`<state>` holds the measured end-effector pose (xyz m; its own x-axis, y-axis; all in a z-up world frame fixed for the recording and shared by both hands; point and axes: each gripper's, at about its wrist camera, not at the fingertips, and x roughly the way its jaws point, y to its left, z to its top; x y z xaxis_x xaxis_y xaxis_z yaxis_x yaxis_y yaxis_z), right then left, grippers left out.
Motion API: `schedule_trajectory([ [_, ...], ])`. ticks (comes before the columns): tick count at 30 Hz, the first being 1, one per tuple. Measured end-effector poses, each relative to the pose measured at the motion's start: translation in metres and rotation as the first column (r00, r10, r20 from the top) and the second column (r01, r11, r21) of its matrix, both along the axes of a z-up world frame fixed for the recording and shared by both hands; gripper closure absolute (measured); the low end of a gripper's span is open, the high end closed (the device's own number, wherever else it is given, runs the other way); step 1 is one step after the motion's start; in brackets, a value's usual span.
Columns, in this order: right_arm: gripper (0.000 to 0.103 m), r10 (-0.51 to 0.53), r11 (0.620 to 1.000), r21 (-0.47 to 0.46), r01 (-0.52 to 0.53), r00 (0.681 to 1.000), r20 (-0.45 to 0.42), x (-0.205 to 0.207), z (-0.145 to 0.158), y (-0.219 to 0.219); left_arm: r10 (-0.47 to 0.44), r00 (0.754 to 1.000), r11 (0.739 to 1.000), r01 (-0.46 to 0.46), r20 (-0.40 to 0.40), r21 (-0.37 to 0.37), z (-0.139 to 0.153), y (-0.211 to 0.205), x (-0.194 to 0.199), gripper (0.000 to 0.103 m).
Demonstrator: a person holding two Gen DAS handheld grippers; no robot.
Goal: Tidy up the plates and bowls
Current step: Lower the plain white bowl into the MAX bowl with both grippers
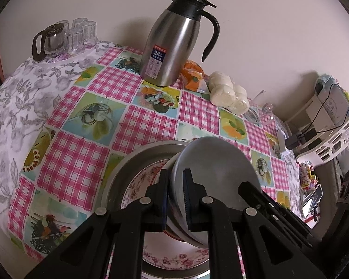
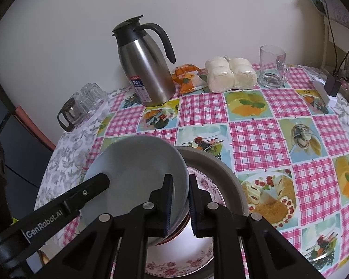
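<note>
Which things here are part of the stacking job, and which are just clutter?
Job: grey bowl, held at opposite rims by left tool and right tool; floral plate; metal tray.

Clutter: thermos jug, bagged buns, glass mug, upturned glasses.

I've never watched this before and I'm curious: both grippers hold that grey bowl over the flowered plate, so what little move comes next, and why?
Probably lower the grey bowl onto the flowered plate. The left gripper and right gripper pinch opposite rims, and the bowl hangs tilted above the plate in the metal tray.
</note>
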<state>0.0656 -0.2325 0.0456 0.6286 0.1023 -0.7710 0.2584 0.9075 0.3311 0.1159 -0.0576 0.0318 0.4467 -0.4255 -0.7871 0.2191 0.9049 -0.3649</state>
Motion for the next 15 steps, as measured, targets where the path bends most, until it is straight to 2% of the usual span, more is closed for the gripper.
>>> schedule_trajectory([
  [9, 0.084, 0.008, 1.000, -0.026, -0.008, 1.000, 0.007, 0.0001, 0.0032, 0.0038, 0.011, 1.000, 1.000, -0.011, 0.010, 0.009, 0.0022, 0.0033, 0.0005, 0.091],
  [13, 0.077, -0.001, 0.999, -0.043, 0.001, 1.000, 0.000, -0.0011, 0.0034, 0.0026, 0.010, 1.000, 1.000, -0.011, 0.013, 0.011, 0.0043, 0.0043, -0.0003, 0.091],
  [15, 0.071, -0.008, 0.999, -0.053, 0.008, 1.000, -0.001, -0.0025, 0.0040, 0.0014, 0.012, 1.000, 1.000, -0.012, 0.017, 0.014, 0.0064, 0.0057, -0.0014, 0.086],
])
